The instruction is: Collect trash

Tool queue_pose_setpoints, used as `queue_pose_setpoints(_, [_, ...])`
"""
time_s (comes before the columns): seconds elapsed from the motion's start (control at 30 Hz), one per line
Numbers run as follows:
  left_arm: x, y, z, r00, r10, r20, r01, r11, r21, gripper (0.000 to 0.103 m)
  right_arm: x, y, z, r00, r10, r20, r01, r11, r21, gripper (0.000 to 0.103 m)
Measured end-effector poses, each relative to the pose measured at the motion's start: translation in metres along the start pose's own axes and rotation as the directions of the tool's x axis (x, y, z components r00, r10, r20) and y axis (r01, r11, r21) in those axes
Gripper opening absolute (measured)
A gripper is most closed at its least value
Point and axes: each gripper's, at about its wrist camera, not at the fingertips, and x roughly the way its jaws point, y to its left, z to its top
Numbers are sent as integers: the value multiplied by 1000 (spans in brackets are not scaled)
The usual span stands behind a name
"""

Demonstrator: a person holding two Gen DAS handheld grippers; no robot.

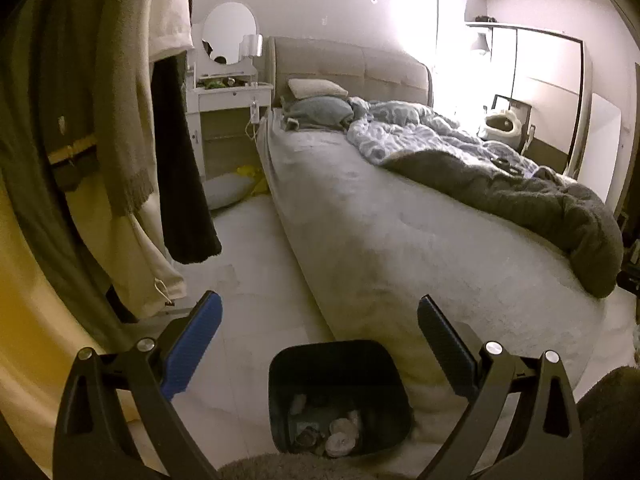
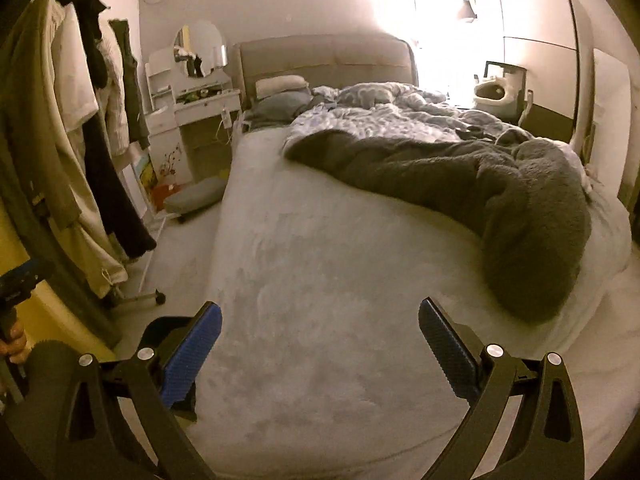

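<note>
clothes rack: far left of both views, hanging beige, olive and black soft fabric coats; wheeled metal base shows in right wrist view.
hand: lower left edge of right wrist view, a person's fingers wrapped on the other tool's handle.
left claw: lower centre of left wrist view, wide, nothing between the ribbed blue pads; black hard plastic arms with silver pivot pins.
trash bin: black square plastic bin, bottom centre of left wrist view, on the pale floor, just beside the bed's side, below and between the claw fingers. Open top.
trash: crumpled pale wads at the bin bottom, paper or tissue, cannot tell which. No loose trash clearly visible elsewhere; yellow item on the floor by the dresser too small to call.
right claw: lower centre of right wrist view, wide, holding nothing, over the bed.
bed: large, plush grey-white fleece cover, dark grey fuzzy blanket bunched at right, rumpled blue-white duvet behind, padded beige headboard.
white dresser with round mirror: upper left-centre, clutter on the bench top.
risk: light bin could tip or slide if a claw finger clips its smooth rim; hanging coats near the left claw could snag; soft wads could slip from the pads. Backlight glare upper right may hide small trash.
</note>
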Motion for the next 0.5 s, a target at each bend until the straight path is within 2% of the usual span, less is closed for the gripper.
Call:
queue_pose_setpoints(0.17, [3, -11, -2, 1000, 7, -10, -7, 999, 39, 100, 8, 3, -3, 999, 16, -31, -16, 1000, -16, 100])
queue_pose_setpoints(0.5, [10, -14, -2, 999, 10, -31, -9, 999, 44, 100, 12, 2, -5, 999, 12, -48, -13, 1000, -23, 100])
